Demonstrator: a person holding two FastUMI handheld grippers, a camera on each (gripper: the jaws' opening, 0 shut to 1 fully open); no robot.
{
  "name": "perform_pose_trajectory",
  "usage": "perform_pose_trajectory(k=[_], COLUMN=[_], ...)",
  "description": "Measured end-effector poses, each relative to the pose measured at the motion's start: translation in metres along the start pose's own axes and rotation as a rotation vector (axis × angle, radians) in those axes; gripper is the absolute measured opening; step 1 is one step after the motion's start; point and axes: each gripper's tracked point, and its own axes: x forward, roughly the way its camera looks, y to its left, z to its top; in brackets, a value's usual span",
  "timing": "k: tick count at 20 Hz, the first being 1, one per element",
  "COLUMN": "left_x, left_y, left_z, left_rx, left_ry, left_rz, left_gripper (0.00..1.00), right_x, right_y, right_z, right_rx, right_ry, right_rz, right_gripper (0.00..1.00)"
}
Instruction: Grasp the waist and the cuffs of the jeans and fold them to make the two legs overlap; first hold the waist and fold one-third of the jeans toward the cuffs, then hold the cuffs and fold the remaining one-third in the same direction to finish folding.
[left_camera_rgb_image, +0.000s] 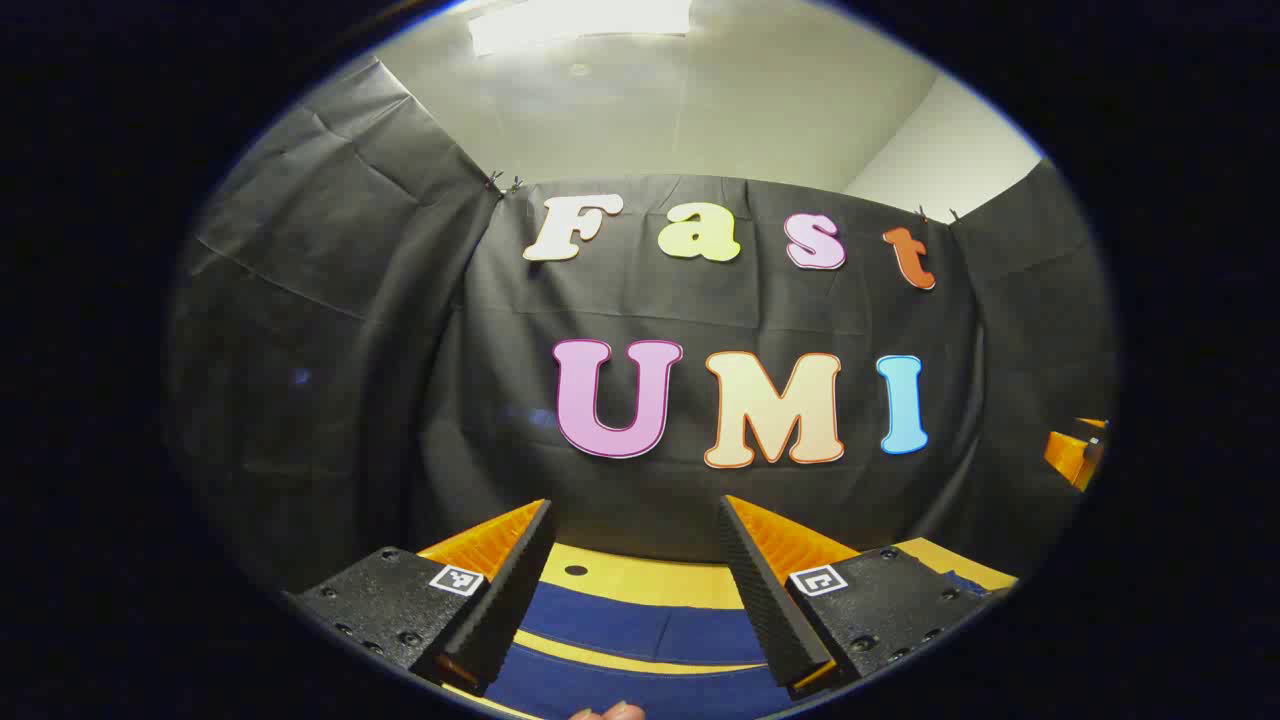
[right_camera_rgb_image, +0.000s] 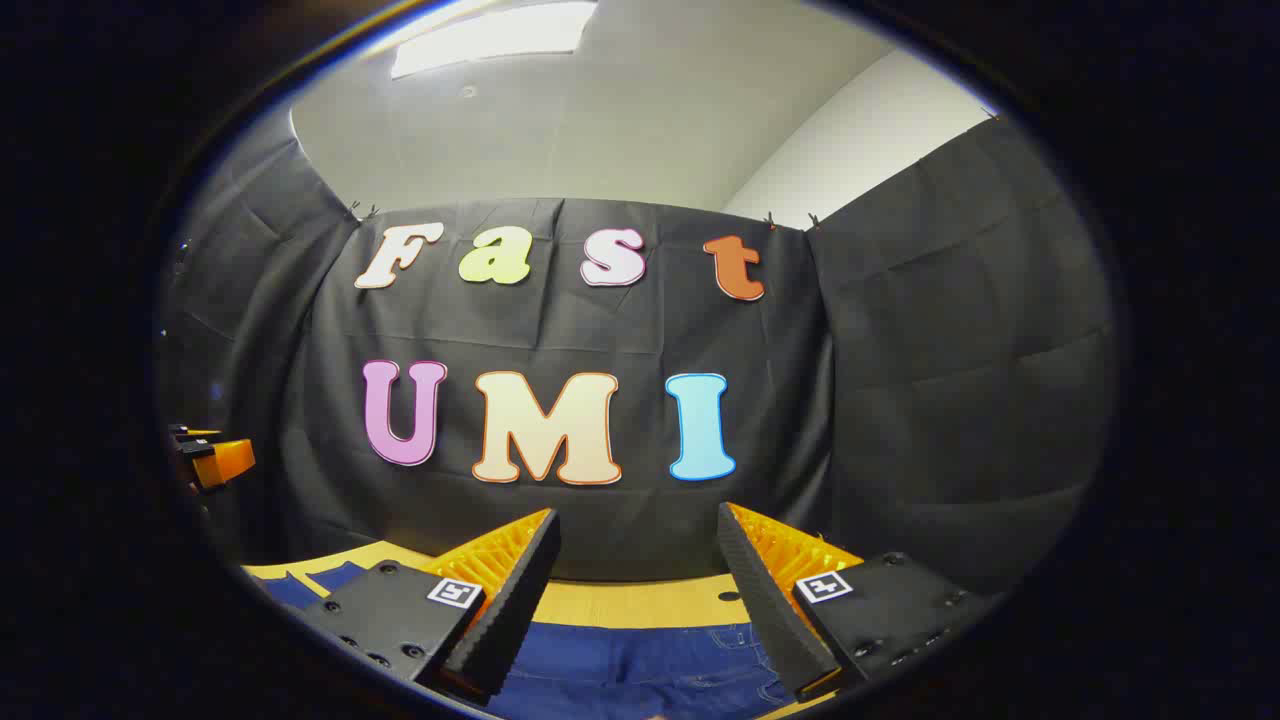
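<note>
Down at the bottom of the left gripper view, the left gripper holds its fingers spread apart above the jeans, touching nothing. A fingertip peeks in at the bottom edge. The jeans lie flat on the yellow table. In the right gripper view, the right gripper likewise stands apart over the denim, at lower centre. Beyond hangs the black cloth wall.

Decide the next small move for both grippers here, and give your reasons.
Probably lower both toward the jeans. The left gripper and the right gripper are open, held above the table, pointing at the wall with nothing between their fingers. The denim lies flat below, ungrasped, so the fold has not begun.
</note>
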Motion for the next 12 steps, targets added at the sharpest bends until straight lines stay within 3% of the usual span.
perform_pose_trajectory(k=[12], left_x=[-0.007], left_y=[0.020], left_z=[-0.019], left_rx=[0.040], left_ry=[0.044], left_rz=[0.011], left_gripper=[0.93], right_x=[-0.004], right_y=[0.007], right_z=[-0.009], right_rx=[-0.003], right_ry=[0.020], right_rz=[0.008], right_gripper=[0.98])
